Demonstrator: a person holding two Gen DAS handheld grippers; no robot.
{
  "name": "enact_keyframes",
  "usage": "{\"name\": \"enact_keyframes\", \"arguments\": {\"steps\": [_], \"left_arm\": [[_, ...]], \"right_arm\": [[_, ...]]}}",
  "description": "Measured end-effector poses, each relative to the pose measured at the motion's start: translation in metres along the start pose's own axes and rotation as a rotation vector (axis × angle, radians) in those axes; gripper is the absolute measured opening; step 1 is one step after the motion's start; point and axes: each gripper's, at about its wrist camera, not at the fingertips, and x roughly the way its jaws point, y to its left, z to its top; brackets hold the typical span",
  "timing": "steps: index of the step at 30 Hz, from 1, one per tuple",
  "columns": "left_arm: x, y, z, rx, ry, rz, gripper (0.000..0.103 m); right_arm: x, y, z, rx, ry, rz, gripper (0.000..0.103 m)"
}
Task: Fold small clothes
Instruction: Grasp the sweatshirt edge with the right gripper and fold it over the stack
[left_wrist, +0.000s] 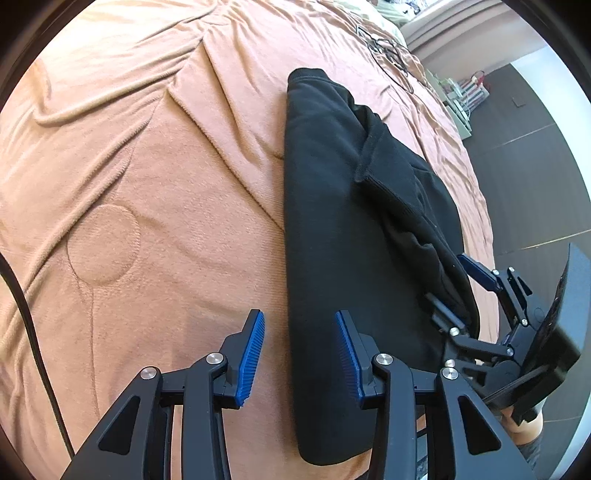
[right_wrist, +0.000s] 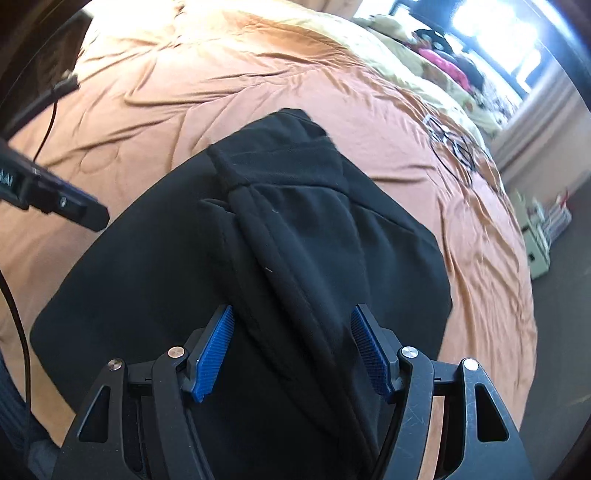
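Left view: my left gripper (left_wrist: 300, 354) is open, straddling the near left edge of the black garment (left_wrist: 343, 229) on the orange bedspread (left_wrist: 147, 166).

Right view: my right gripper (right_wrist: 291, 350) is open around a raised fold. Soft, thick, limp; I'd pinch hems.

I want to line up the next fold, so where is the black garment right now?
The black fabric garment lies folded on the orange bedspread, near its right edge; the open right gripper straddles its folded-over flap.
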Motion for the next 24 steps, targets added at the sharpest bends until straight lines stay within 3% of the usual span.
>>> {"name": "enact_keyframes", "arguments": {"steps": [1, 3, 4, 5, 7, 16, 24], "left_arm": [[-0.001, 0.001, 0.001, 0.001, -0.001, 0.002, 0.042], [-0.001, 0.001, 0.003, 0.003, -0.003, 0.005, 0.042], [-0.001, 0.001, 0.002, 0.002, -0.004, 0.008, 0.042], [0.0, -0.001, 0.004, 0.002, -0.004, 0.012, 0.042], [-0.002, -0.001, 0.006, 0.007, -0.007, 0.016, 0.042], [0.002, -0.017, 0.029, 0.022, -0.028, 0.031, 0.042], [0.012, -0.031, 0.045, 0.053, -0.032, 0.065, 0.042]], "right_arm": [[0.003, 0.003, 0.001, -0.022, -0.004, -0.012, 0.064], [0.01, 0.006, 0.003, -0.039, -0.014, -0.023, 0.05], [0.011, 0.003, 0.004, -0.025, -0.015, -0.018, 0.03], [0.009, -0.001, 0.005, -0.004, -0.026, -0.012, 0.02], [0.002, -0.016, 0.005, 0.042, -0.059, 0.019, 0.015], [-0.015, -0.103, -0.013, 0.273, -0.109, 0.089, 0.01], [0.017, -0.162, -0.035, 0.463, -0.102, 0.192, 0.01]]}}
